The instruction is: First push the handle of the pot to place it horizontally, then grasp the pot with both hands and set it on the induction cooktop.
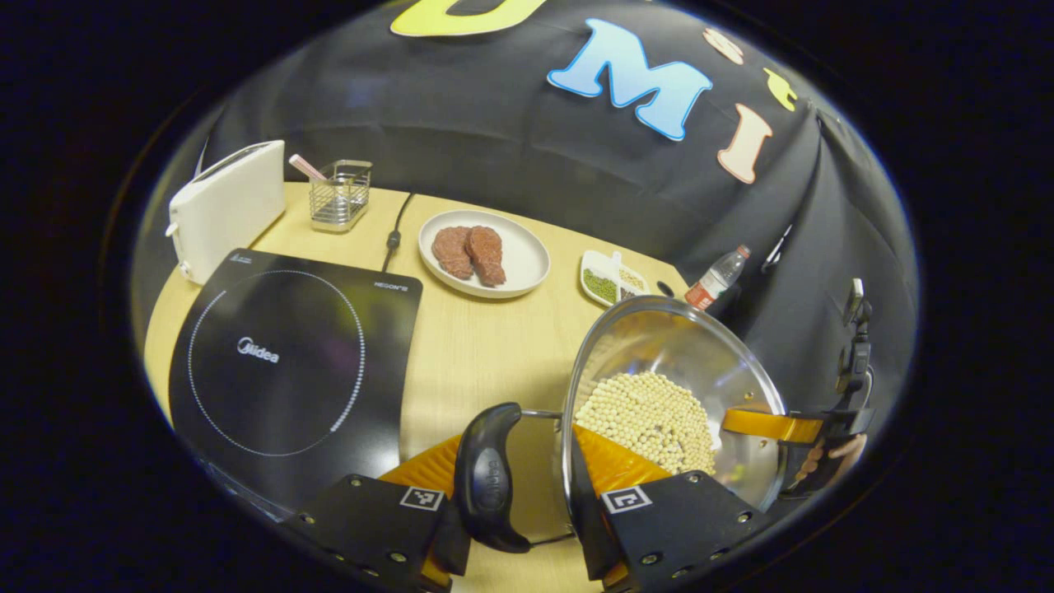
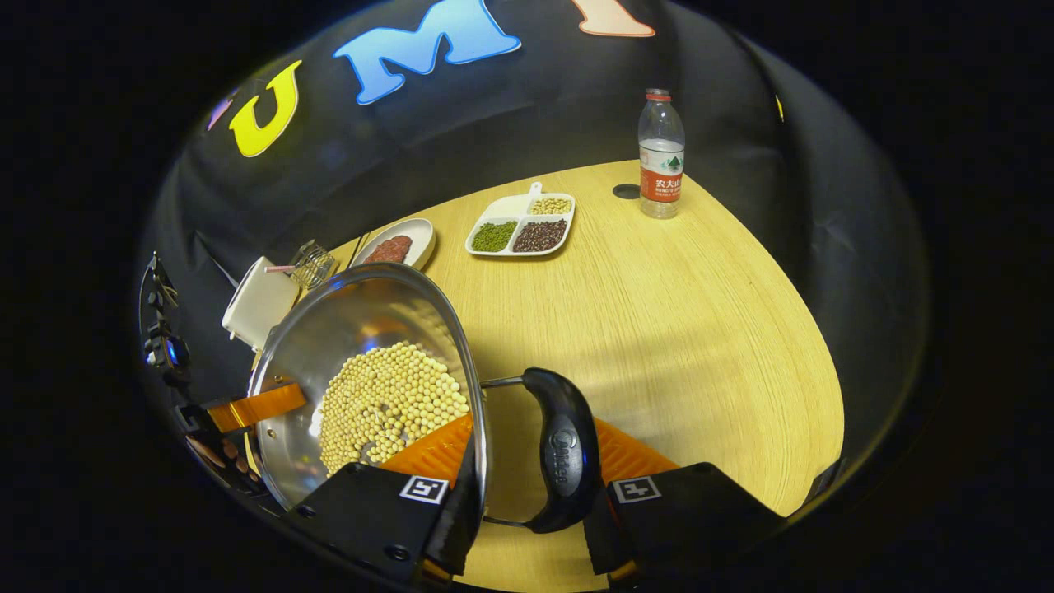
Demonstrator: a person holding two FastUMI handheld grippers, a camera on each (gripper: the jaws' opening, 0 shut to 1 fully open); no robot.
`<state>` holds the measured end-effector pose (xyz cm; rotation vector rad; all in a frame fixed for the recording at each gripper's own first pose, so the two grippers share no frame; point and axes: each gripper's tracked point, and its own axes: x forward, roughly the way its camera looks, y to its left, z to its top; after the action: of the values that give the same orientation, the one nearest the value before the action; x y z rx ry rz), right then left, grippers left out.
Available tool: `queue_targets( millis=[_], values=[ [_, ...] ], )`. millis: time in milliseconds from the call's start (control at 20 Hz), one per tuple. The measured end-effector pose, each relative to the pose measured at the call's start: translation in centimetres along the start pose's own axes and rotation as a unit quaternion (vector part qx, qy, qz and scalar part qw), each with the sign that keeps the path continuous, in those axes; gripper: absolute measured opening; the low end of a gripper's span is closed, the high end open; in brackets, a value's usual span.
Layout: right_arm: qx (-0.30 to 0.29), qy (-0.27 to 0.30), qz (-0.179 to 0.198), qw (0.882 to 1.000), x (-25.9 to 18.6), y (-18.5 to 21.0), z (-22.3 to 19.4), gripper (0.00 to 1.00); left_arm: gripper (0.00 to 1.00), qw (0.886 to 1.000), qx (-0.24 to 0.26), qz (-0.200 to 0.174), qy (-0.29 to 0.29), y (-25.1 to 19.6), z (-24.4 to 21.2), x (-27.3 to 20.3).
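pot point(image 1: 671, 395) held both grippers, Midea cooktop point(image 1: 288, 362)

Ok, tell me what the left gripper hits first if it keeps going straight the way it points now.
Little past the pot handle between the left gripper's fingers: straight ahead is bare table, then the plate of meat farther off. The pot sits just right of that line, the induction cooktop left; depth is unclear.

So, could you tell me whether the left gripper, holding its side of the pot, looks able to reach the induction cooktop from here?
Probably yes: the induction cooktop lies just beside the left gripper, and nothing stands on the table between them.
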<state>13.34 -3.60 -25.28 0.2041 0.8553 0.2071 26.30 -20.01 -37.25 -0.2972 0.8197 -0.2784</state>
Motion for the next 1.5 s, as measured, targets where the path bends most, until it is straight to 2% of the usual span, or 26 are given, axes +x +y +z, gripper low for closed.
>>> queue_targets(
  millis=[250, 300, 350, 400, 550, 650, 700, 800, 850, 900, 1000, 1050, 1200, 1450, 1500],
  values=[
    [0.007, -0.009, -0.005, 1.000, -3.1, 2.6, -1.4, 0.58, 0.54, 1.000, 0.002, -0.008, -0.007, 0.2, 0.0, 0.3],
    [0.008, -0.010, -0.006, 1.000, -3.6, 3.3, -1.8, 0.55, 0.54, 1.000, 0.002, -0.010, -0.007, 0.2, 0.0, 0.4],
    [0.008, -0.010, -0.007, 1.000, -4.3, 3.9, -2.2, 0.58, 0.54, 1.000, 0.001, -0.011, -0.008, 0.3, 0.0, 0.3],
    [0.009, -0.009, -0.009, 1.000, -4.5, 4.7, -2.5, 0.55, 0.54, 1.000, -0.001, -0.011, -0.008, 0.2, 0.1, 0.4],
    [0.004, -0.010, -0.011, 1.000, -5.3, 7.5, -3.2, 0.58, 0.54, 1.000, -0.009, -0.012, -0.009, 0.3, -0.1, 0.5],
    [-0.001, -0.011, -0.010, 1.000, -5.4, 9.6, -3.4, 0.55, 0.54, 1.000, -0.014, -0.011, -0.012, 0.1, -0.4, 0.8],
    [-0.003, -0.012, -0.009, 1.000, -4.2, 10.1, -3.4, 0.58, 0.57, 1.000, -0.015, -0.009, -0.014, 0.1, -0.5, 0.7],
    [-0.006, -0.012, -0.005, 1.000, -4.2, 12.0, -3.8, 0.58, 0.57, 1.000, -0.016, -0.007, -0.017, 0.1, -0.5, 0.8],
    [-0.007, -0.011, -0.003, 1.000, -4.0, 13.1, -3.8, 0.58, 0.54, 1.000, -0.017, -0.005, -0.020, 0.0, -0.5, 0.6],
    [-0.009, -0.010, 0.000, 1.000, -3.8, 14.1, -4.0, 0.58, 0.57, 1.000, -0.016, -0.003, -0.023, 0.0, -0.4, 0.5],
    [-0.010, -0.005, 0.009, 1.000, -3.4, 16.1, -4.1, 0.58, 0.54, 0.999, -0.019, 0.001, -0.025, -0.2, -0.6, 0.2],
    [-0.011, -0.004, 0.015, 1.000, -3.1, 17.0, -4.0, 0.58, 0.57, 0.999, -0.022, 0.005, -0.027, -0.3, -0.6, 0.1],
    [-0.021, -0.003, 0.034, 0.999, -2.3, 20.1, -3.7, 0.55, 0.57, 0.999, -0.029, 0.018, -0.033, -0.4, -0.9, -0.3],
    [-0.033, -0.011, 0.052, 0.998, -1.0, 24.7, -2.5, 0.58, 0.57, 0.998, -0.043, 0.034, -0.043, -0.5, -1.4, -0.4],
    [-0.034, -0.010, 0.056, 0.998, -0.5, 25.5, -2.4, 0.55, 0.57, 0.997, -0.044, 0.037, -0.047, -0.6, -1.4, -0.5]
  ],
)
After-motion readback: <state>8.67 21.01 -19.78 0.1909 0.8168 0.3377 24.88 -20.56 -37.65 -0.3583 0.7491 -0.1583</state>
